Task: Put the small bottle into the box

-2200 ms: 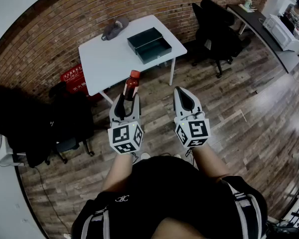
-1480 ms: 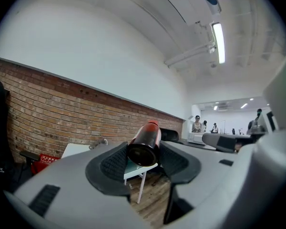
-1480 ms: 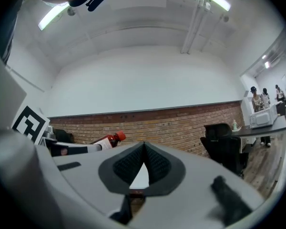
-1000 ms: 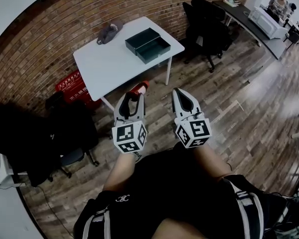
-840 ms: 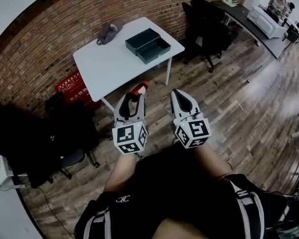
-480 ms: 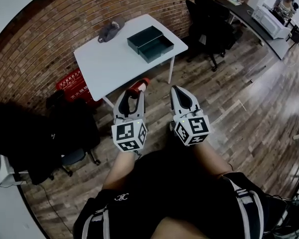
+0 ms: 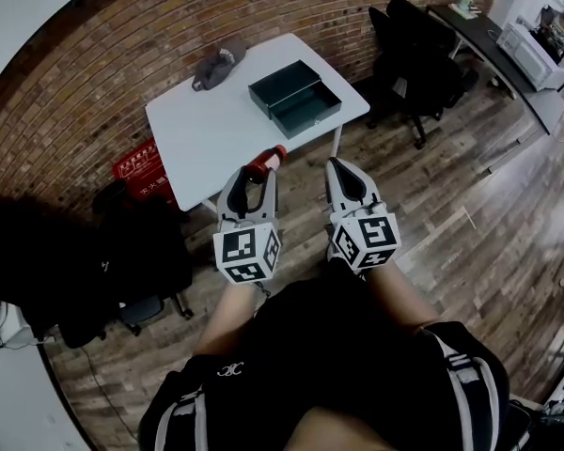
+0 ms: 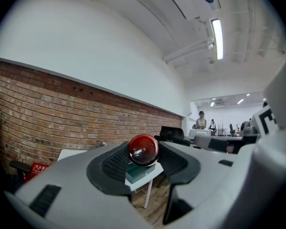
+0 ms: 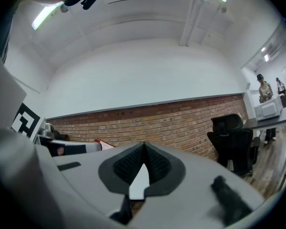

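My left gripper point(image 7: 252, 177) is shut on the small bottle point(image 7: 264, 163), whose red cap pokes out past the fingertips, tilted towards the table. In the left gripper view the red cap point(image 8: 143, 150) sits clamped between the two dark pads. The open dark green box point(image 7: 296, 97) lies on the white table point(image 7: 207, 130), ahead of both grippers, and also shows under the cap as the box point(image 8: 140, 173). My right gripper point(image 7: 343, 167) hangs beside the left one with its jaws together and nothing in them point(image 9: 143, 146).
A grey cap point(image 7: 218, 62) lies on the table's far left part. Black office chairs point(image 7: 423, 50) stand right of the table, a red crate point(image 7: 137, 171) left under it, and a coat-draped chair point(image 7: 85, 252) to my left. A brick wall runs behind.
The bottle, upright at first, now tilts forward in the left gripper. The table and box sit a little further right in the head view. Both grippers keep their states.
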{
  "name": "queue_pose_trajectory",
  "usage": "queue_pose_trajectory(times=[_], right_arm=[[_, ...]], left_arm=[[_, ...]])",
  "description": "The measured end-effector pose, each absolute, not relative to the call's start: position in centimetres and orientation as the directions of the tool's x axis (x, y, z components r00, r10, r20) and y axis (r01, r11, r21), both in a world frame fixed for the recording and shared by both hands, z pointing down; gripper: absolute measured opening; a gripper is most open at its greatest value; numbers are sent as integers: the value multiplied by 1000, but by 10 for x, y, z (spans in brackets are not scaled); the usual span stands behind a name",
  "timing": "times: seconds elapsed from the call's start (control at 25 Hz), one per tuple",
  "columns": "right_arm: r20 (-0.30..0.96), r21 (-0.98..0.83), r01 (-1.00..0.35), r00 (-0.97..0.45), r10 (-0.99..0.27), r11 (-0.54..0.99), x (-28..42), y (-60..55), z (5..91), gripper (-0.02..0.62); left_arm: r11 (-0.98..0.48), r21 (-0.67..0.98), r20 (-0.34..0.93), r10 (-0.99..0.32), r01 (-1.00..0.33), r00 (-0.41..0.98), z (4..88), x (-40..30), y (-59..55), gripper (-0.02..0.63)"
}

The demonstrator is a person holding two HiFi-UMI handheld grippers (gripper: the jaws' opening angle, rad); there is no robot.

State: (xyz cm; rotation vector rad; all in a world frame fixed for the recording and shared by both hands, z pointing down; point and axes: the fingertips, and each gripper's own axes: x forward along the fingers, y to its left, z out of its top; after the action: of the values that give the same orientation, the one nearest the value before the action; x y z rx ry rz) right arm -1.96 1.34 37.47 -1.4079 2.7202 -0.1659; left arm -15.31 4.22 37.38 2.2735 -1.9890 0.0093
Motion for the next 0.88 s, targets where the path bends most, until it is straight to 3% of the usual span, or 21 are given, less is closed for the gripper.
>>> queue_pose_trajectory(times=[0.88], right_arm=[[4, -181, -775, -616, -788, 606, 50, -188, 382, 29]], left_arm=[[-57, 26, 188, -980, -998, 61, 388, -100, -153, 204]])
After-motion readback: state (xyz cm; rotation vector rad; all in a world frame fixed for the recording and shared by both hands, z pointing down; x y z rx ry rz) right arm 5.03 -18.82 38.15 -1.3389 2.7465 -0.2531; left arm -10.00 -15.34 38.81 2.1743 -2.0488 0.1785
